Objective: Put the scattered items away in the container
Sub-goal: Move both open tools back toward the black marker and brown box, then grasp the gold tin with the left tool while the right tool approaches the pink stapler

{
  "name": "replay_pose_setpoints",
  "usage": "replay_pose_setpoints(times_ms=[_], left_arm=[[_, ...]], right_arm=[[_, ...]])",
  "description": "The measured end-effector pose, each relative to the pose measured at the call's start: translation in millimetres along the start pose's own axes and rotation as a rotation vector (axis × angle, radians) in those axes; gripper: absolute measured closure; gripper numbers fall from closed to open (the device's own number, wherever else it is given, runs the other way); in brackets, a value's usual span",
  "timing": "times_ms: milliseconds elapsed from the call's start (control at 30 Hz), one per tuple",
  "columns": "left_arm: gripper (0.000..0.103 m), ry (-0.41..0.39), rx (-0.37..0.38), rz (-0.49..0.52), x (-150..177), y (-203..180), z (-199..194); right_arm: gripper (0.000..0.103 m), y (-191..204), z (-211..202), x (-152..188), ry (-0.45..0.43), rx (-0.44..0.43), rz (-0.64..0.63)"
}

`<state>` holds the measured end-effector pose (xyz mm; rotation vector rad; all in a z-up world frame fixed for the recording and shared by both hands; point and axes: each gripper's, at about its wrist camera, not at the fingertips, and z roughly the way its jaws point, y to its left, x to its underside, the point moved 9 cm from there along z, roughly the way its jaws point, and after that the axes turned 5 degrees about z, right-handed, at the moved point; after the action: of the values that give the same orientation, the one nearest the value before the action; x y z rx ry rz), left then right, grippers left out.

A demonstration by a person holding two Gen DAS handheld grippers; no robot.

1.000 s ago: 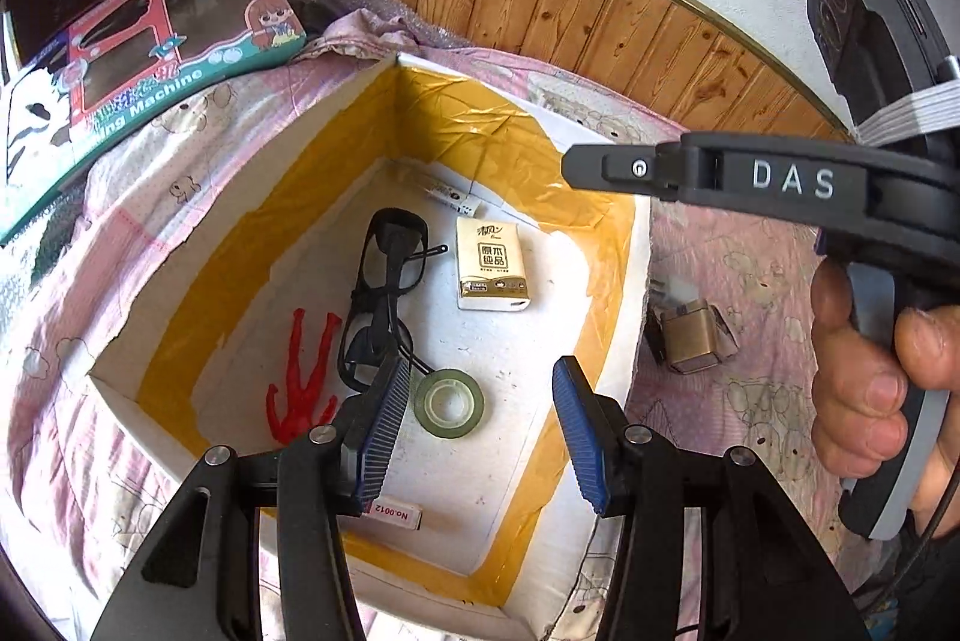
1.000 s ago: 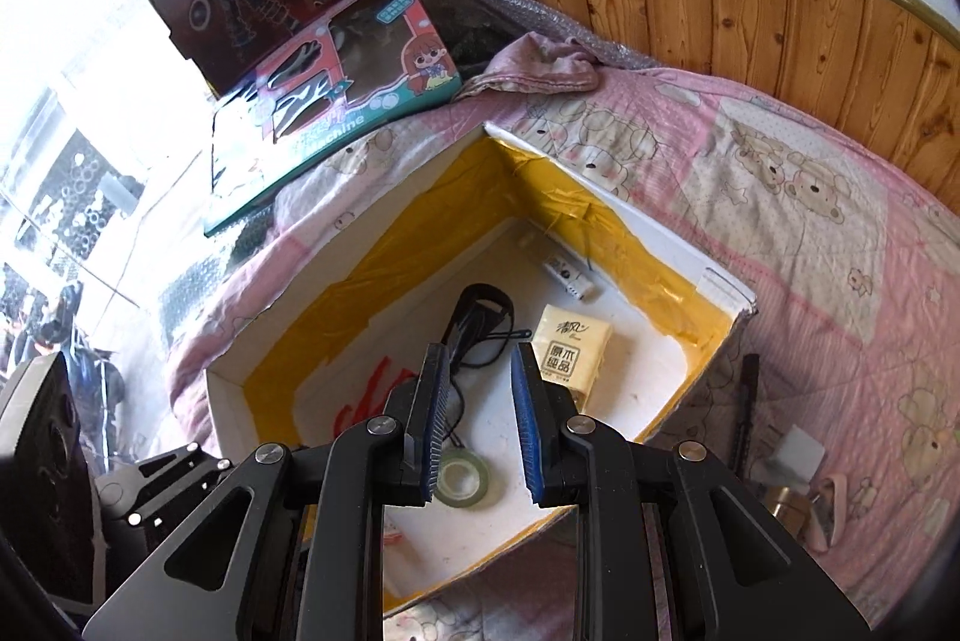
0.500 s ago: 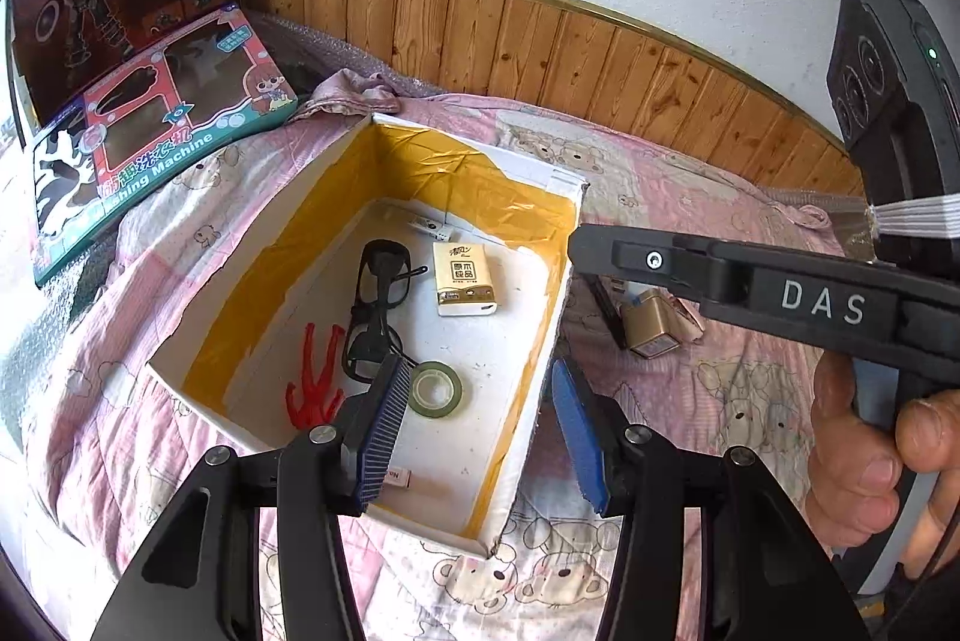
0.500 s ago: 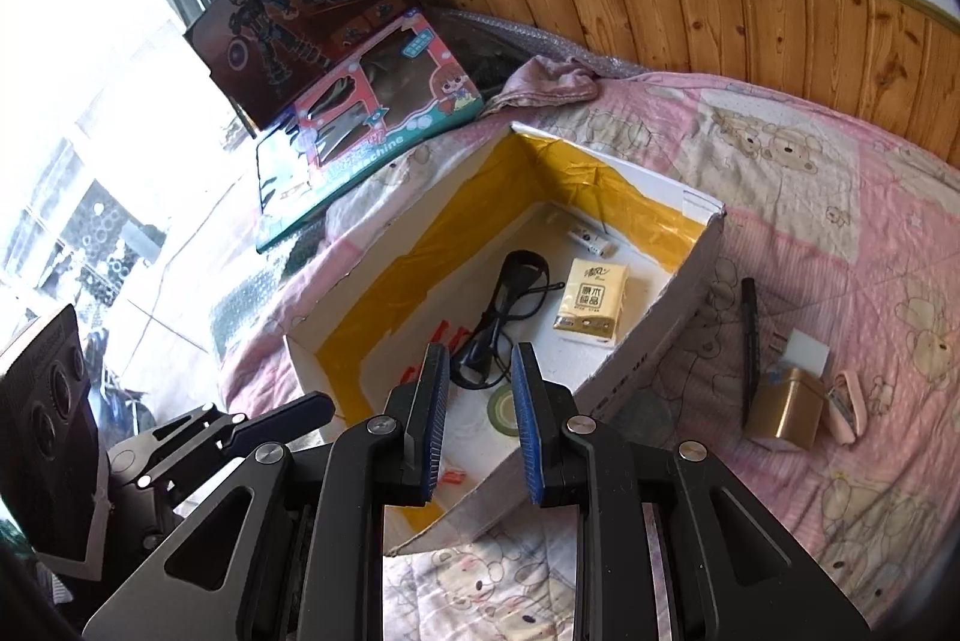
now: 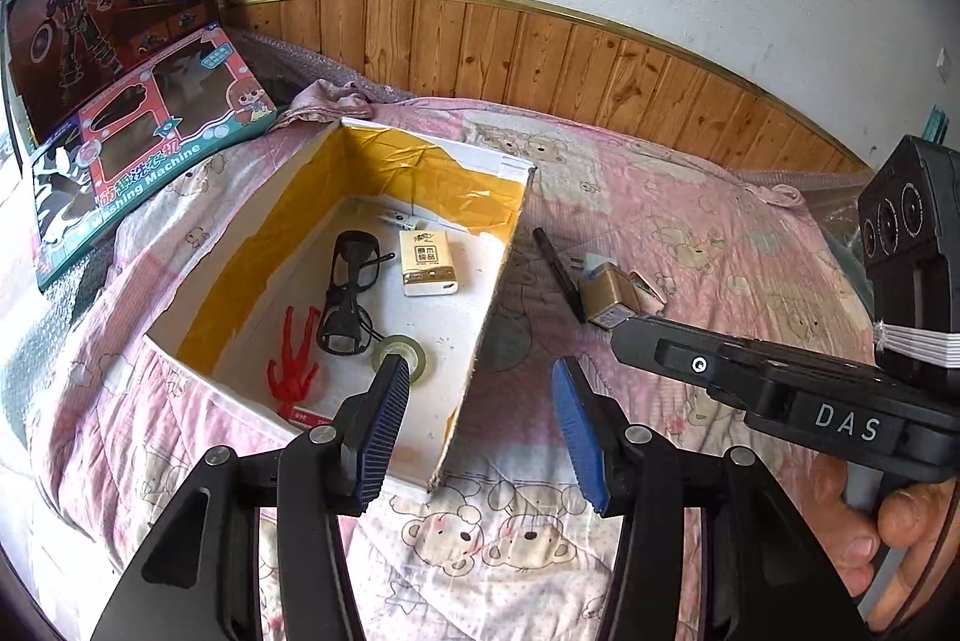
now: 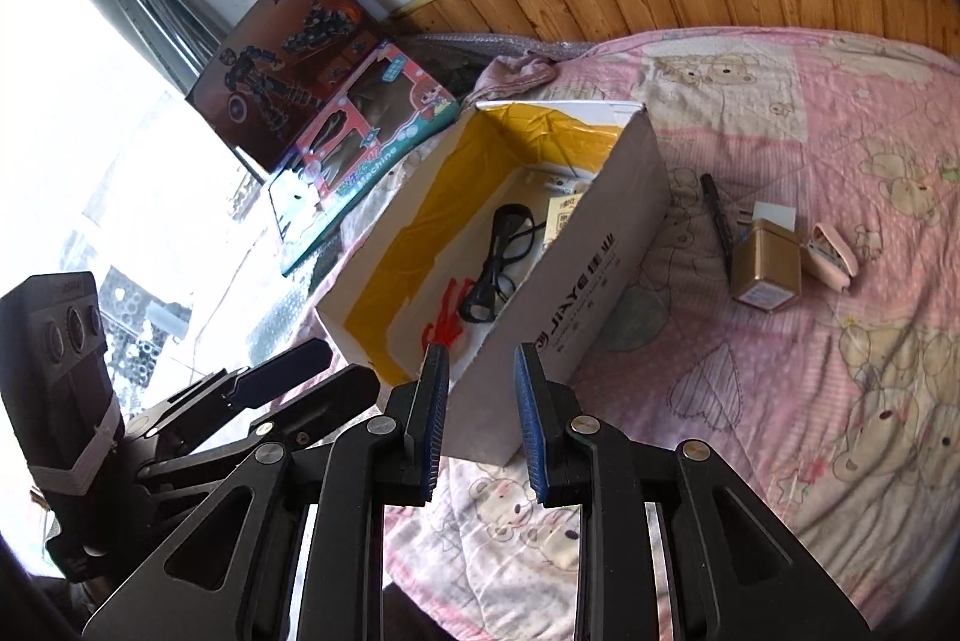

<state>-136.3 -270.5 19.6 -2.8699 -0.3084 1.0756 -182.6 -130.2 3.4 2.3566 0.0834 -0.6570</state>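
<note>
Both cameras have pulled back and the right gripper's jaws have parted slightly. From the left wrist, the left gripper (image 5: pixel 477 419) hangs wide and empty above the white box (image 5: pixel 480 323)'s near right corner, glasses (image 5: pixel 348 293), tissue pack (image 5: pixel 427 262) and tape roll (image 5: pixel 401 352) inside. From the right wrist, the right gripper (image 6: pixel 477 416), narrowly parted and empty, faces the box; gold tin (image 6: pixel 768 269), pen (image 6: pixel 717 215) and pink case (image 6: pixel 831 254) lie on the bed (image 6: pixel 810 401), beyond the jaws toward its right edge.

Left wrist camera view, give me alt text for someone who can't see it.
The open left gripper hovers above a white cardboard box lined with yellow tape on a pink bear-print quilt. Inside lie black glasses, a red plastic figure, a clear tape roll and a tissue pack.
</note>
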Motion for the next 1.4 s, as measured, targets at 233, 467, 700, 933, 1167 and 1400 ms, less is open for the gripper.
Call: replay_pose_setpoints(times_ms=[233,467,700,933,1167,1400], left_arm=[[0.052,0.017,0.04,0.058,11.6,-39.2,0.3],[0.052,0.049,0.078,0.106,20.5,-76.3,13.2],[0.05,0.088,0.123,0.134,16.2,-108.2,41.3],[0.048,0.133,0.148,0.155,4.4,-134.8,87.7],[0.046,0.173,0.128,0.134,-11.5,-137.0,142.1],[0.044,0.211,0.119,0.09,-23.9,-131.9,193.0]], right_arm=[[0.078,-31.6,-26.1,22.9,-0.043,-0.008,0.097],[0.078,-68.1,-45.4,41.8,-0.092,0.013,0.182],[0.077,-116.6,-58.1,51.7,-0.135,0.087,0.265],[0.074,-161.7,-63.1,44.0,-0.149,0.156,0.304],[0.072,-194.1,-45.9,21.8,-0.116,0.171,0.316],[0.068,-217.2,-22.4,-14.9,-0.091,0.171,0.298]])
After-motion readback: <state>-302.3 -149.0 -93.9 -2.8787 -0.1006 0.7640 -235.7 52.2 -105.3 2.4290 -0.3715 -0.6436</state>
